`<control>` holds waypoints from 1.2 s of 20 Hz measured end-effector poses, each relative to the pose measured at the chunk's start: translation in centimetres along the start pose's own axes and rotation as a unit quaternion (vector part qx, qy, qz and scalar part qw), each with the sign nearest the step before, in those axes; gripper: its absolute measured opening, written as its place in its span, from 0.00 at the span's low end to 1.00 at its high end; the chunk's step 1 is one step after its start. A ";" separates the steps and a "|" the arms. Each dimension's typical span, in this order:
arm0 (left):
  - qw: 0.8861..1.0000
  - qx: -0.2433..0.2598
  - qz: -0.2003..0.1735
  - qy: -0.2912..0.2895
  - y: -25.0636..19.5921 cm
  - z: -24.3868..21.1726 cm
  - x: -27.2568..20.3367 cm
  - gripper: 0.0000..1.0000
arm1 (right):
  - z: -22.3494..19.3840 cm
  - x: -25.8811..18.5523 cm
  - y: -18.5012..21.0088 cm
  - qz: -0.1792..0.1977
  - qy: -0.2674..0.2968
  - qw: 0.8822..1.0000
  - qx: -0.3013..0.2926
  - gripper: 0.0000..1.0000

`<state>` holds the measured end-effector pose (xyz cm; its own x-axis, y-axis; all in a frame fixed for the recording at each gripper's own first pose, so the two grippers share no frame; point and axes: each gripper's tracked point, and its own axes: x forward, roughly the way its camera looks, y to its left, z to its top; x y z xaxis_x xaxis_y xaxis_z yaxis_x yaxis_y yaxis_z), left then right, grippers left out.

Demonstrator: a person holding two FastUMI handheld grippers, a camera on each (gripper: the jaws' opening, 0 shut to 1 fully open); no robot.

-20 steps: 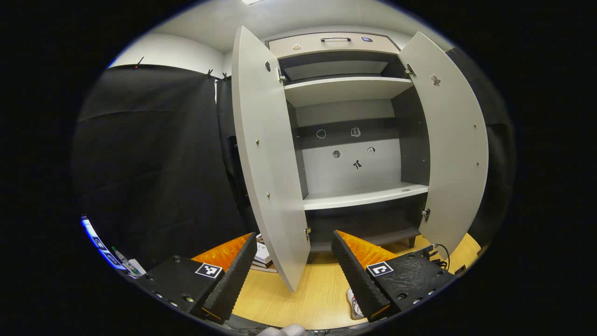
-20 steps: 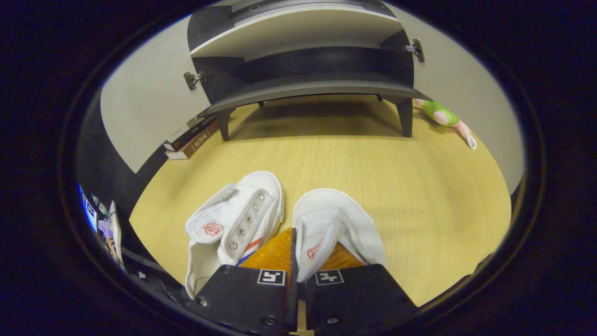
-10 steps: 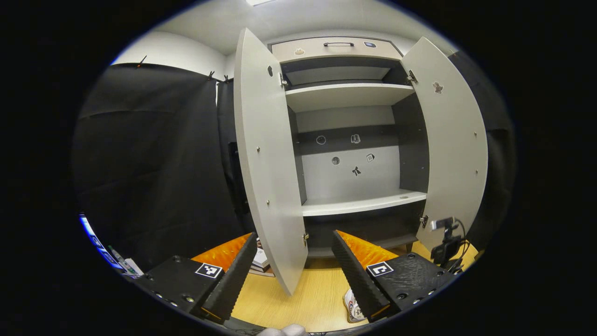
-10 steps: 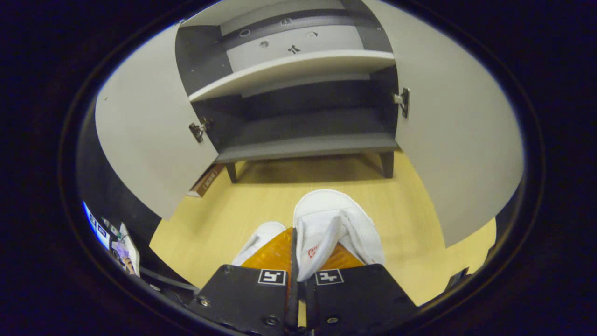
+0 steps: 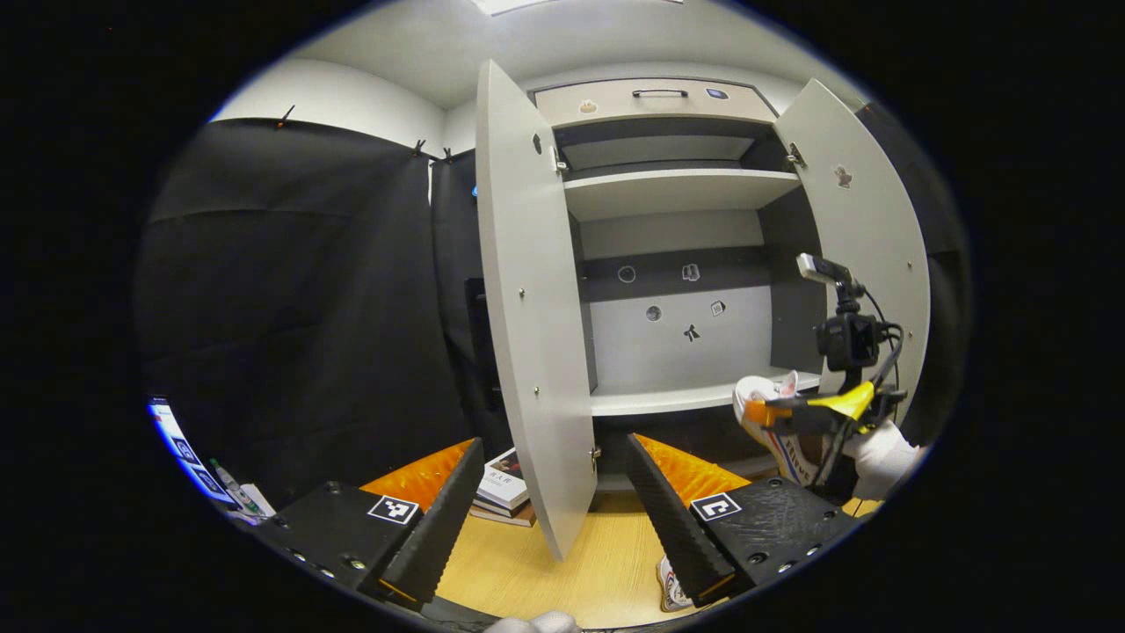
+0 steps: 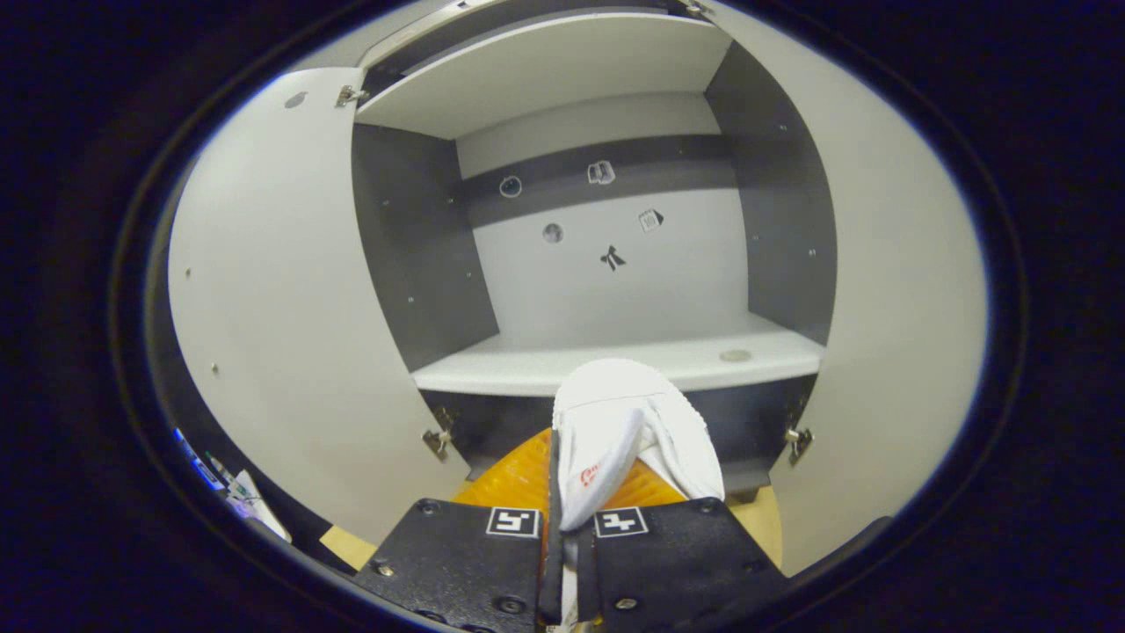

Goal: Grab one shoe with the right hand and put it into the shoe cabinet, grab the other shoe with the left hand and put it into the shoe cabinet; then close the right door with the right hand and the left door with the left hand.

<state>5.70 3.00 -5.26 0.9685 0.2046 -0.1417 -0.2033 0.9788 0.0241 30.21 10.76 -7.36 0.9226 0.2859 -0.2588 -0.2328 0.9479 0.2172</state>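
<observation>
The shoe cabinet [image 5: 677,264] stands with both doors swung wide. My right gripper [image 6: 562,475] is shut on a white canvas shoe [image 6: 615,422], pinching its tongue, and holds it in the air just before the middle shelf [image 6: 527,369], toe toward the cabinet. In the left gripper view the same gripper [image 5: 826,413] and shoe [image 5: 765,413] hang by the right door [image 5: 866,237], held by a gloved hand [image 5: 879,453]. My left gripper [image 5: 554,444] is open, low over the floor, facing the left door [image 5: 527,308]. The other white shoe [image 5: 672,585] lies on the floor, mostly hidden behind my left gripper's right finger.
A stack of books [image 5: 501,492] lies on the wooden floor [image 5: 527,563] behind the left door. A small round disc [image 6: 735,355] sits on the middle shelf's right end. An upper shelf [image 5: 677,189] and a top drawer [image 5: 655,101] are above. A screen edge [image 5: 176,440] glows low left.
My right gripper has lifted the white shoe off the floor up to the level of the middle shelf. The second shoe stays on the floor. My left gripper has barely shifted.
</observation>
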 end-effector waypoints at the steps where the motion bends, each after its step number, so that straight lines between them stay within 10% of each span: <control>1: 1.000 -0.003 0.006 -0.001 0.2 0.1 -0.1 0.96 | 1.8 0.9 0.1 -0.002 -0.011 1.000 -0.002 0.07; 12: 0.998 0.000 0.061 0.019 1.4 0.2 -1.2 0.96 | 14.5 13.5 -3.8 -0.061 -0.076 0.995 -0.011 0.10; 21: 0.998 0.006 0.069 0.015 0.6 0.5 -2.1 0.96 | 11.6 19.1 -6.3 -0.102 0.017 0.994 -0.018 0.14; 24: 0.998 0.000 0.068 0.014 0.6 0.4 -2.1 0.97 | 10.3 19.5 -5.7 -0.090 0.051 0.995 -0.013 0.31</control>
<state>3.56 3.17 -4.51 0.9276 0.3349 -0.1655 -0.3322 0.9422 0.0443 52.68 9.45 -3.92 0.9147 0.1225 -0.3852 -0.0756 0.9880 0.1346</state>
